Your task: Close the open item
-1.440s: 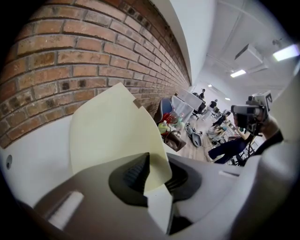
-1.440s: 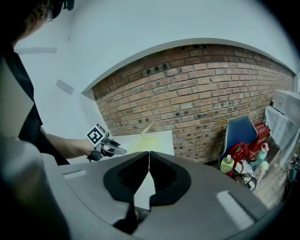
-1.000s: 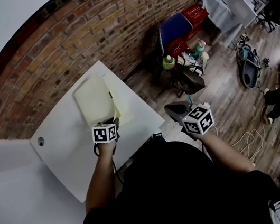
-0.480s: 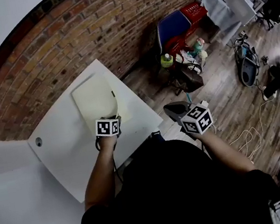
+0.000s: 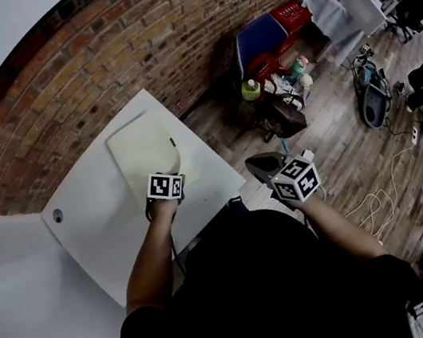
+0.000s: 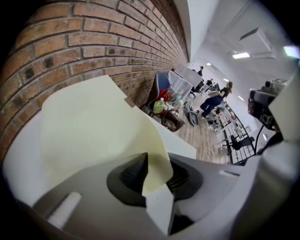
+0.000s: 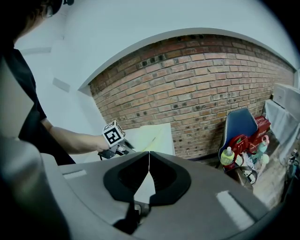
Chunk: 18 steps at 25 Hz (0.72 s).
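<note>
- Lying on the white rectangular tabletop (image 5: 96, 225), the pale yellow paper folder (image 5: 141, 146) sits toward the table's far end, close to the red brick wall (image 5: 96, 63).
- Its top cover is down almost flat over the rest of the folder, and only the near corner curls upward.
- That curled corner stands between the jaws of the left gripper (image 5: 169, 174), which points steeply down at the folder's near edge.
- In the left gripper view the cover (image 6: 93, 122) sweeps up from the table and narrows to a tip inside the left gripper (image 6: 157, 173).
- The jaws there have just been opening; they stand apart with the thin sheet between them, brushing one pad, and no longer pinch it from both sides.
- The right gripper (image 5: 258, 166) is held off the table's near right corner, well apart from the folder, above the wooden floor (image 5: 339, 158).
- In the right gripper view the right gripper (image 7: 149, 161) has its jaws closed, pads meeting in one thin line with nothing between them.
- That same view shows the left gripper (image 7: 125, 149) at the folder's (image 7: 152, 133) edge, with the person's bare forearm (image 7: 70, 139) behind it.
</note>
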Motion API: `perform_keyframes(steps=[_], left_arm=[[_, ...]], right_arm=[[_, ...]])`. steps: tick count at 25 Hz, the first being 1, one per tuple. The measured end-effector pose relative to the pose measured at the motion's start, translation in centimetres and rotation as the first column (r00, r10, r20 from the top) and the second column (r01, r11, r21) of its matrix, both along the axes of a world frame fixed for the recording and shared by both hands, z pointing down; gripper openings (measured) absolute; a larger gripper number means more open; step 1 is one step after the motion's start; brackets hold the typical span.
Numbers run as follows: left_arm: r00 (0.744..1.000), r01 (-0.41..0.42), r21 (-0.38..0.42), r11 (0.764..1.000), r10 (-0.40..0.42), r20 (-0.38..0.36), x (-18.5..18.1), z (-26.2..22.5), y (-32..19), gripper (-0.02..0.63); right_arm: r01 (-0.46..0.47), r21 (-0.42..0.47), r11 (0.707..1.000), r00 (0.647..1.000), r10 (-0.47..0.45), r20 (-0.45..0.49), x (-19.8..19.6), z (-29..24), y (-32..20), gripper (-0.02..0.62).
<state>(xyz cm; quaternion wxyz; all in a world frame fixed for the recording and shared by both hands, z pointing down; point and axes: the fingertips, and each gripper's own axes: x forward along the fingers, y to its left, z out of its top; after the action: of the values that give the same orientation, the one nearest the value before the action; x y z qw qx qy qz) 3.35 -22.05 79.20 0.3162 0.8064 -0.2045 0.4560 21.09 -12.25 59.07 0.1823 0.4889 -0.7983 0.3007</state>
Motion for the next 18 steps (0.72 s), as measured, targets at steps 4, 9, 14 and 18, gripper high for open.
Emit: perform_keyframes(steps=[4,9,14,18], left_arm=[[1.000,-0.013,-0.015,1.000,0.013,0.009,0.4,0.4,-0.2,0.074],[0.998,-0.049,-0.047,0.998,0.051,0.044,0.9,0.9,-0.2,0.078],[0.994,-0.075,-0.096,0.993,0.082,0.071,1.2,1.7,-0.2,0.083],[0.993,-0.081,-0.114,0.990,0.090,0.081,1.4,1.9,-0.3,0.084]], right_arm=[[-0.001,-0.004,1.000,1.000,0.001,0.002,0.0,0.3,-0.2,0.006],[-0.001,-0.011,1.000,1.000,0.001,0.007,-0.1,0.6,-0.4,0.006],[0.003,-0.013,1.000,1.000,-0.003,0.013,-0.2,0.9,-0.7,0.006],[0.003,-0.018,1.000,1.000,-0.003,0.017,-0.1,1.1,-0.9,0.006]])
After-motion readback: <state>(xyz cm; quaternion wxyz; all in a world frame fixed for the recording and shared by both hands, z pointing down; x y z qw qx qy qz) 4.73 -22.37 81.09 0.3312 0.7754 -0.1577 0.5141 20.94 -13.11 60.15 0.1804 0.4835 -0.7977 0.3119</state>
